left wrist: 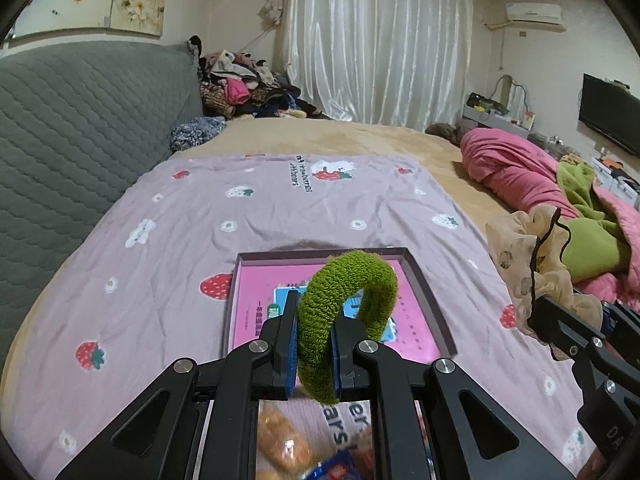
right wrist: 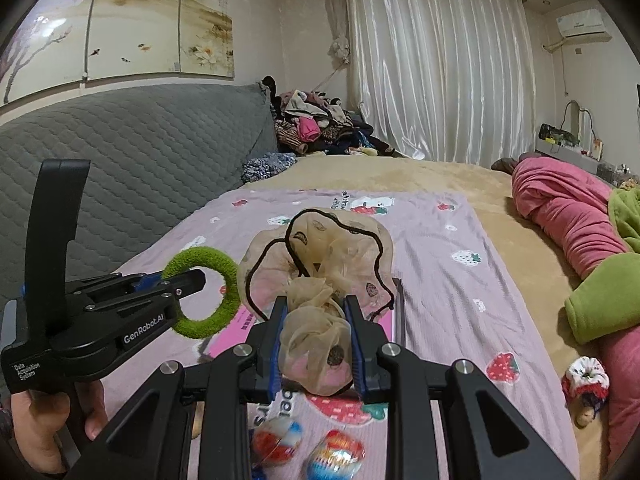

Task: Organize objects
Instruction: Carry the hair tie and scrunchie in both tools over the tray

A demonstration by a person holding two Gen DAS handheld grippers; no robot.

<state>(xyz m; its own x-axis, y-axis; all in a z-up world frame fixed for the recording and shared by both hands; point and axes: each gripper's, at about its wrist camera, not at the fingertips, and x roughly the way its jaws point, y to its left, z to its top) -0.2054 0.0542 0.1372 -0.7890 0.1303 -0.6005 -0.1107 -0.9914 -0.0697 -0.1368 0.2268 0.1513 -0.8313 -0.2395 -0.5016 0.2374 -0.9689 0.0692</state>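
Left gripper (left wrist: pixel 314 344) clamps soft green hair tie (left wrist: pixel 348 320); right gripper (right wrist: pixel 316 344) pinches light, floppy organza scrunchie (right wrist: pixel 320 280) mid-band, above box (left wrist: pixel 436 308).

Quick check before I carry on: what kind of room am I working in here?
Most likely a lived-in bedroom. The work surface is a bed with a strawberry-print sheet and a grey quilted headboard; a pile of clothes sits by the white curtains, and a wall TV faces it.
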